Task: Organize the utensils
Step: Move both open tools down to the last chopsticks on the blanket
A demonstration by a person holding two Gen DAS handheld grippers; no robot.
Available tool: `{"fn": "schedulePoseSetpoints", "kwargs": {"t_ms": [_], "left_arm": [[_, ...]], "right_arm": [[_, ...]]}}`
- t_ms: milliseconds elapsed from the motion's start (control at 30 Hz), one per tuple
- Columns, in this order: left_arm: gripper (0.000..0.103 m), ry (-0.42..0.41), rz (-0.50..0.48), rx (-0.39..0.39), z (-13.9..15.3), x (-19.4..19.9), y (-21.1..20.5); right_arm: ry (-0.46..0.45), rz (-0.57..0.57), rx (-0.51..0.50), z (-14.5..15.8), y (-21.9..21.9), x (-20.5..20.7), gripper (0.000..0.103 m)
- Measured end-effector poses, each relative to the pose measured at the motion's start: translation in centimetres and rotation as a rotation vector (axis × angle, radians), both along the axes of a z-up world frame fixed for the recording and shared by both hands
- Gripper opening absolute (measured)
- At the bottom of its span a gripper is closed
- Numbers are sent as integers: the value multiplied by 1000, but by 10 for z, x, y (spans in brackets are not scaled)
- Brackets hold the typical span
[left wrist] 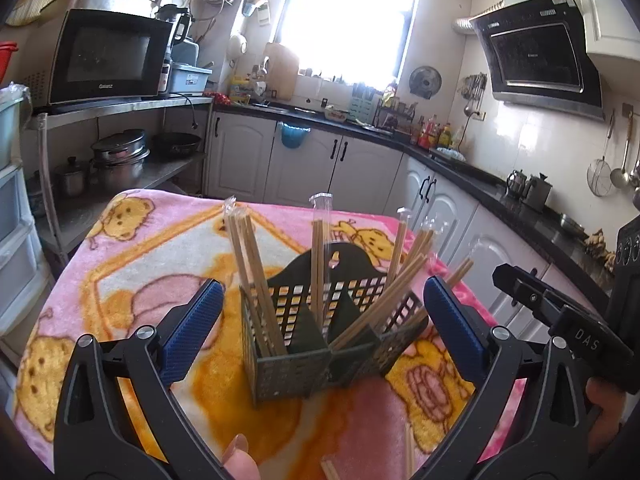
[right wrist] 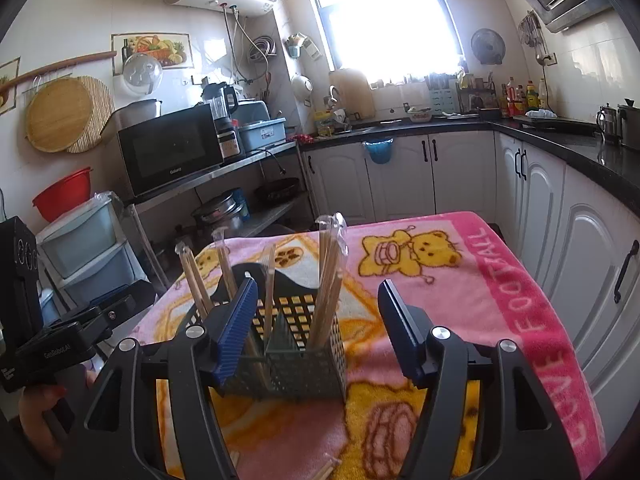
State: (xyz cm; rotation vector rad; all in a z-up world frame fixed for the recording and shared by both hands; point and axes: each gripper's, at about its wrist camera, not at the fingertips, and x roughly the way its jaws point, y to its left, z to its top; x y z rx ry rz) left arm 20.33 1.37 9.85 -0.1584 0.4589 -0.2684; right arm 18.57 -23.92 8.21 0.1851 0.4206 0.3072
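Observation:
A dark green perforated utensil holder (left wrist: 304, 356) (right wrist: 304, 364) stands on the pink blanket-covered table (left wrist: 132, 280) (right wrist: 460, 292). Several pairs of wooden chopsticks in clear sleeves (left wrist: 256, 272) (right wrist: 328, 280) stand upright or leaning in its compartments. My left gripper (left wrist: 320, 312) is open wide, its blue pads on either side of the holder and clear of it. My right gripper (right wrist: 316, 320) is open too, with nothing pressed between its pads; the holder sits just beyond them. Loose chopstick ends (left wrist: 330, 468) (right wrist: 326, 470) lie on the blanket at the near edge.
White kitchen cabinets (left wrist: 304, 160) (right wrist: 400, 176) and a black counter (left wrist: 480, 184) (right wrist: 580, 144) run behind and to the right of the table. A metal rack with a microwave (left wrist: 108, 60) (right wrist: 168, 156) and pots (left wrist: 120, 160) stands at left. Plastic drawers (right wrist: 88, 248) are nearby.

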Motion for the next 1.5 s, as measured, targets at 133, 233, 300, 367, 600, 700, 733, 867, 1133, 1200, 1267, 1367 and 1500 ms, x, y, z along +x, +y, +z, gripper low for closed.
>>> {"fn": "schedulePoseSetpoints", "kwargs": {"t_ms": [133,233,300,367,600,700,733,867,1133,1200,1267,1367,1500], "left_arm": [[93,10,0,7,-6,-8,2],[93,23,4,3,-11,-13,4],[93,29,5,4,-14,-16,6],[93,32,10,11,-17,-20,6],[93,66,19,13,-29,-28,11],[93,79,23,18,-34,-33,12],[93,82,24,18,-35,-34,12],[93,106,30,17,-44,-38,15],[93,165,33,19,-65,-42,16],[93,176,32,21,-70,-43,17],[93,192,31,26,-76,-43,16],[93,231,32,34,-86,-42,16],[93,280,16,23,-101,-41,17]], "right_arm": [[13,11,-11,-5,2,-7,61],[25,21,-20,-11,2,-14,61],[37,35,-32,-15,4,-17,61],[43,38,-42,-18,5,-20,61],[79,75,-53,-32,12,-27,62],[98,90,-61,-40,15,-31,63],[108,97,-65,-44,16,-33,63],[147,114,-75,-56,19,-36,63],[209,136,-103,-78,22,-44,63],[224,143,-107,-83,24,-46,63],[239,153,-120,-91,26,-49,63],[269,171,-131,-100,29,-50,63],[319,194,-140,-116,32,-50,62]]}}
